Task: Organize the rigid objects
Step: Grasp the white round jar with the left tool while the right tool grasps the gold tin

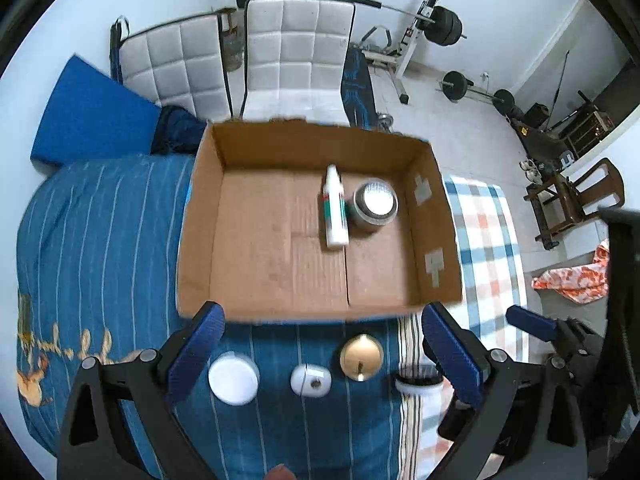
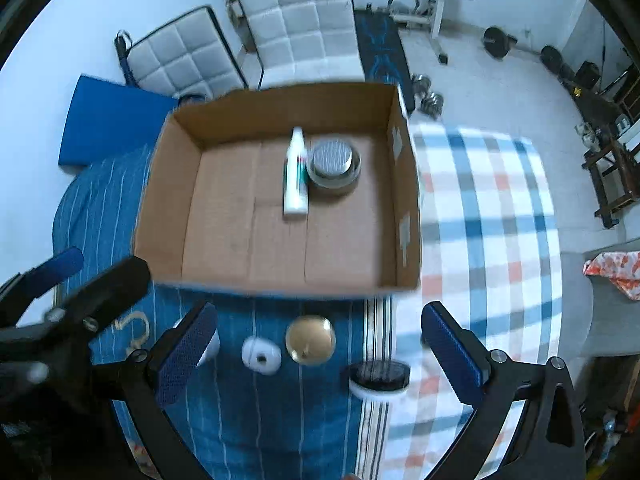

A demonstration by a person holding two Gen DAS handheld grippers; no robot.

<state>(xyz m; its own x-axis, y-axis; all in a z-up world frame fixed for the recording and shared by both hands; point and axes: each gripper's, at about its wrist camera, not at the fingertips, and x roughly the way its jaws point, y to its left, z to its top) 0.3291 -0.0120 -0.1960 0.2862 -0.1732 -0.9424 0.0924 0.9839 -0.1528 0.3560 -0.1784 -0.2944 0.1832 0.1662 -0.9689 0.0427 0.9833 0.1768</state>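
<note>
While both hand-held tools hover above a blue striped bedspread (image 1: 100, 240), the left gripper (image 1: 324, 352) and the right gripper (image 2: 320, 344) each hold their blue-padded fingers spread wide, clamping nothing. Below them runs a row of small items — a white round lid (image 1: 233, 378), a white oval case (image 1: 311, 380), a gold disc (image 1: 361, 357) and a black-bristled brush (image 2: 378, 378) lying where the bedspread meets a checked blanket (image 2: 488, 216). Just beyond sits an open cardboard box (image 1: 434, 208), already holding a white bottle (image 1: 335, 210) on its side, touching or nearly touching a dark jar with a silver top (image 1: 375, 204). Two white quilted cushions (image 1: 298, 52) and weight-training gear (image 1: 432, 24) fill the background.
</note>
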